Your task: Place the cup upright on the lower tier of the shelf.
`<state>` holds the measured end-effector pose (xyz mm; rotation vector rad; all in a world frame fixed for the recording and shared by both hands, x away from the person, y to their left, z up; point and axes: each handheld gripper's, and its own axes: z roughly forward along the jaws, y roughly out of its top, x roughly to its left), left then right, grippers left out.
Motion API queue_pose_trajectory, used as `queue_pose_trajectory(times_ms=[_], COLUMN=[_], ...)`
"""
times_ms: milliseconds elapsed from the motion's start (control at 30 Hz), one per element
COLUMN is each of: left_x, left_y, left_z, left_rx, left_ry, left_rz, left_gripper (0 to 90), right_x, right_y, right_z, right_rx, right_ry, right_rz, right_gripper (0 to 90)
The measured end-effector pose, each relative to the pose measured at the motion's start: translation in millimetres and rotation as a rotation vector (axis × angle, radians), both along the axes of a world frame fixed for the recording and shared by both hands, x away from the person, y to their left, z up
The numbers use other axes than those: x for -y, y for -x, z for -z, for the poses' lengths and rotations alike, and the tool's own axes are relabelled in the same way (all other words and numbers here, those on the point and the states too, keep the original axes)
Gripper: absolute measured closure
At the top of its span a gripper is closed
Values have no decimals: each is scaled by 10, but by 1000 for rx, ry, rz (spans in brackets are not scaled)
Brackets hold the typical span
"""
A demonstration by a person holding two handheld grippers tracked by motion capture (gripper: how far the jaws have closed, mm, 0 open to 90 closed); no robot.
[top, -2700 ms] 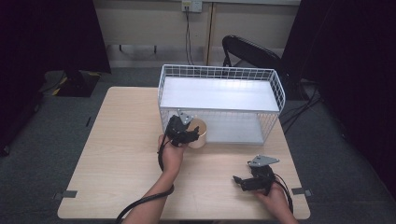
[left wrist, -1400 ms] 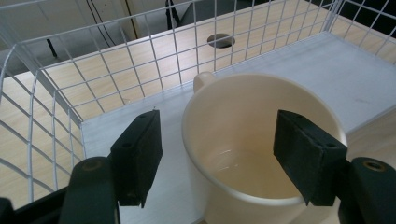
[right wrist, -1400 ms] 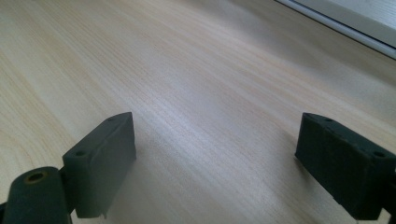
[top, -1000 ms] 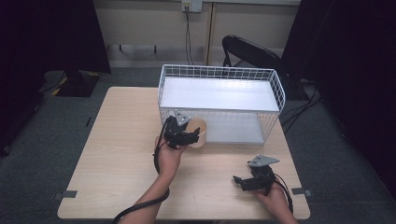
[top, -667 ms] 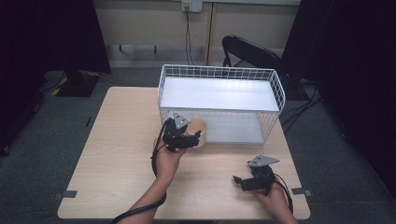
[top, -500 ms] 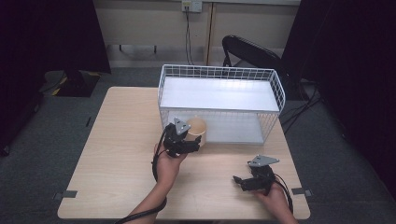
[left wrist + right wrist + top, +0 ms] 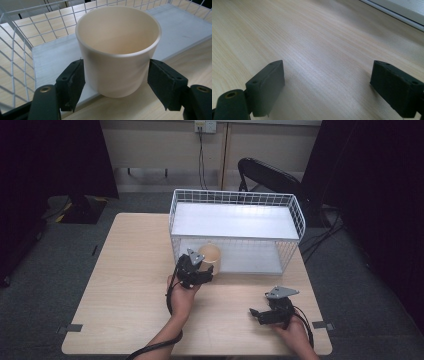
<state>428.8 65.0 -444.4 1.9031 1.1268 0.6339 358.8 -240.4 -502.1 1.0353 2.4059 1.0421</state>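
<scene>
A cream cup (image 7: 210,255) (image 7: 117,50) stands upright between the jaws of my left gripper (image 7: 204,266) (image 7: 116,82). Both pads (image 7: 73,82) lie against its sides. The cup's base is at the front edge of the lower shelf (image 7: 50,57) of a white wire rack (image 7: 235,197); I cannot tell whether it rests on the shelf. My right gripper (image 7: 256,313) (image 7: 327,82) is held low over the table near its front right corner. Its jaws are wide apart with only wood between them.
The wooden table (image 7: 125,270) has bare room on its left half and in front of the rack. The rack fills the back right of the table and has a flat upper shelf (image 7: 235,220). A dark chair (image 7: 270,175) stands behind the table.
My left gripper has carried the cup slightly farther in toward the rack's lower shelf. The right gripper has stayed where it was.
</scene>
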Motion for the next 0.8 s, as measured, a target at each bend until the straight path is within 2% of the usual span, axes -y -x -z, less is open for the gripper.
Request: queue_pose_trajectory(times_ms=[267,433,667,733,767,800], left_x=[18,13,-7,19,22,22], left_y=[-112,-143,-233,-280,-292,-292], left_z=[45,48,30,33,34,34], left_rx=[-3,5,2,0,-6,-6], left_ry=[-4,-22,-12,17,-2,-2], left_rz=[-22,-29,-66,-87,-76,-76], left_gripper=[333,364,383,380,382,379], right_x=[0,0,0,-1,-2,-2], right_y=[0,1,0,-7,-9,-9], right_z=[0,0,0,-1,-1,-1], right_rx=[0,0,0,-1,-1,-1], right_ry=[0,0,0,0,0,0], right_rz=[0,0,0,-1,-1,-1], right_gripper=[115,114,114,114,114,114])
